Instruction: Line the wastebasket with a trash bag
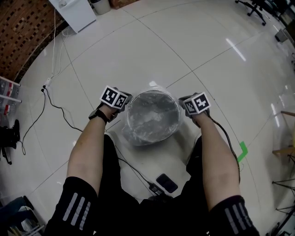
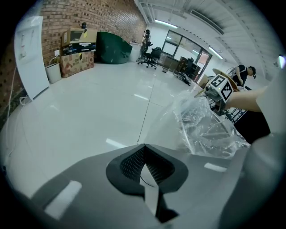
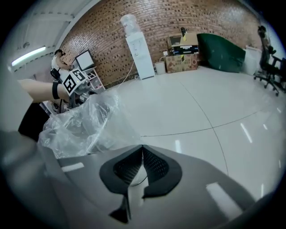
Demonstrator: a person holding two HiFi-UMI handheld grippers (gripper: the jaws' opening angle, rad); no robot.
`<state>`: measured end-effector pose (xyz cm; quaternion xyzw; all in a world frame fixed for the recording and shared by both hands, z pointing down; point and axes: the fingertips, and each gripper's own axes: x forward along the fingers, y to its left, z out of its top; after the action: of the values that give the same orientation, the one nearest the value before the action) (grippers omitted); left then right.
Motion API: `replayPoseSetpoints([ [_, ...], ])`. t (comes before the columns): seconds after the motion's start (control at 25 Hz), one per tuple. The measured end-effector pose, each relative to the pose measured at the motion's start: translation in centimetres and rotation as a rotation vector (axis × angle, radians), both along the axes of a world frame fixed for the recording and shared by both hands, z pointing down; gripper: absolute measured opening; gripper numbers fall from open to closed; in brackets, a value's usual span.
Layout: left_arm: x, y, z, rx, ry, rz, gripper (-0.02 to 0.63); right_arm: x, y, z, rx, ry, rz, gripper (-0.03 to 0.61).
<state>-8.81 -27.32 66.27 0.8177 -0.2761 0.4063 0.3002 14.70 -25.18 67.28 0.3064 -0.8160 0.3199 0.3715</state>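
Note:
A round wastebasket [image 1: 130, 120] stands on the floor between my knees, with a clear trash bag [image 1: 152, 115] draped into and over it. My left gripper [image 1: 115, 99] sits at the left of the rim and my right gripper [image 1: 196, 105] at the right. In the left gripper view the jaws [image 2: 144, 146] are closed, and the bag's film [image 2: 201, 127] stretches away from the tips. The right gripper [image 3: 142, 147] is closed the same way, with crinkled film [image 3: 85, 125] running off to its left. Each view shows the other gripper's marker cube beyond the bag.
A black device [image 1: 167, 183] on a cable lies on the floor near my legs. Green tape [image 1: 243, 150] marks the floor at the right. A white cabinet [image 1: 73, 14] and a brick wall stand far left. Office chairs [image 1: 253, 8] are far back.

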Motion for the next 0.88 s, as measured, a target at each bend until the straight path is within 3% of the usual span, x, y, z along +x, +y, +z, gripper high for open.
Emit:
replayPoseSetpoints([
  [0.16,-0.4,0.7,1.5,-0.051,-0.055,0.022,-0.006,1.0,-0.7,0.5,-0.017,0.037,0.052,0.006],
  [0.32,-1.1,3.1,3.3,-0.153,-0.081,0.068,-0.006,0.7,2.3,2.6,-0.13,0.062,-0.039,0.006],
  [0.44,-1.3,3.6,3.3,-0.184,-0.063,0.072,-0.006,0.0,4.0,3.5,-0.191,0.056,-0.094,0.006],
  [0.52,-1.4,3.6,3.1,-0.178,-0.067,0.077,0.014,-0.1,4.0,3.5,-0.191,0.051,-0.086,0.016],
  [0.6,-1.9,3.5,2.7,-0.16,-0.084,0.08,0.052,0.4,3.4,3.0,-0.158,0.063,-0.067,0.112],
  [0.88,-5.9,2.3,-2.2,-0.008,-0.118,-0.003,0.106,4.0,2.2,-1.7,-0.025,0.122,0.004,0.16],
])
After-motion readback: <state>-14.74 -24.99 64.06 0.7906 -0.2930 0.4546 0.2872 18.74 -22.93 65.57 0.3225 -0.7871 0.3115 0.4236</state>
